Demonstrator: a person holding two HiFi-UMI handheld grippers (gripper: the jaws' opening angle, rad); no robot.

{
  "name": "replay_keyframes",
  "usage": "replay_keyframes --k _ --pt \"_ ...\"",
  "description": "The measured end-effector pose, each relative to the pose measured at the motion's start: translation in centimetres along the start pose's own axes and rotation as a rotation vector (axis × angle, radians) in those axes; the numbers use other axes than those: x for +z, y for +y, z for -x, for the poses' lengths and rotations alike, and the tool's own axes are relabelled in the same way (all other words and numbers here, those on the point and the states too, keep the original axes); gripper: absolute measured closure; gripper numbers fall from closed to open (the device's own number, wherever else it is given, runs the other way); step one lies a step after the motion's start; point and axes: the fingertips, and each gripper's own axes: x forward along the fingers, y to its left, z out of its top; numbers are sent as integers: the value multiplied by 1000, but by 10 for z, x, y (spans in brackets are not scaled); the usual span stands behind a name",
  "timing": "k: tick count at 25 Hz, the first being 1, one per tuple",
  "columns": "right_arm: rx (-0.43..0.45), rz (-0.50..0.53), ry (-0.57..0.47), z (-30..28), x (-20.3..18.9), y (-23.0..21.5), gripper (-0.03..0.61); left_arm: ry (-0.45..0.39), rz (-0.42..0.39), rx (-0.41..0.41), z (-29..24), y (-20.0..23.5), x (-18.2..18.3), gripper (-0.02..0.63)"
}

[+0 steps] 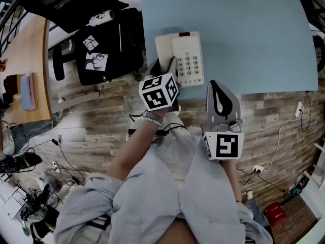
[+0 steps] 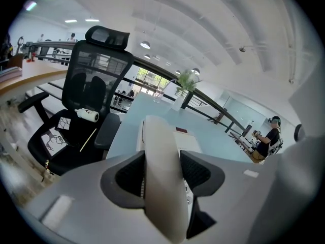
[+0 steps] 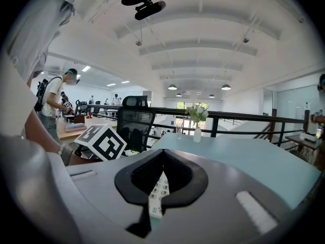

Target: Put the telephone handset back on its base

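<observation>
The left tool (image 1: 169, 66) is gripping the telephone handset (image 2: 161, 187): in the left gripper view its two jaws are pressing against the cream handset's sides near its near end, and the handset is running lengthwise away from the camera. The handset is lying along the left part of the telephone base (image 1: 187, 55), with the keypad showing just to its right; whether it is fully seated in the cradle cannot be told. The base is sitting on the light blue bench (image 1: 254, 39), close to the bench's near edge. In the head view the left tool is reaching in from 6 o'clock of the base. The right tool (image 1: 218, 93) is hanging at 4 o'clock of the base, just over the bench's near edge and apart from the telephone; its jaws are meeting at the tips and gripping nothing, with a strip of keypad showing through the slit behind them. A black office chair (image 1: 109, 44) is standing at 9 o'clock of the base on the wood floor (image 1: 91, 131), and a white cylindrical item (image 1: 101, 18) is lying on its seat. A vase of flowers (image 3: 197, 118) is standing at the bench's far end.
</observation>
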Motion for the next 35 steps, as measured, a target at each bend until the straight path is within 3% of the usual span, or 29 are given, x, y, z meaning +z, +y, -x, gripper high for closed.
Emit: replay_keyframes --k 7,22,29,35 --pt "-8 2 5 1 1 0 572 7 34 -18 -1 -3 2 399" --pt "-28 3 -14 0 6 15 572 101 -58 -186 14 -3 8 397" --pt "-58 -5 -28 2 11 17 572 1 -209 -320 44 -18 43 409" --pt "-91 2 -54 4 23 19 572 -92 -357 -411 71 -37 72 528"
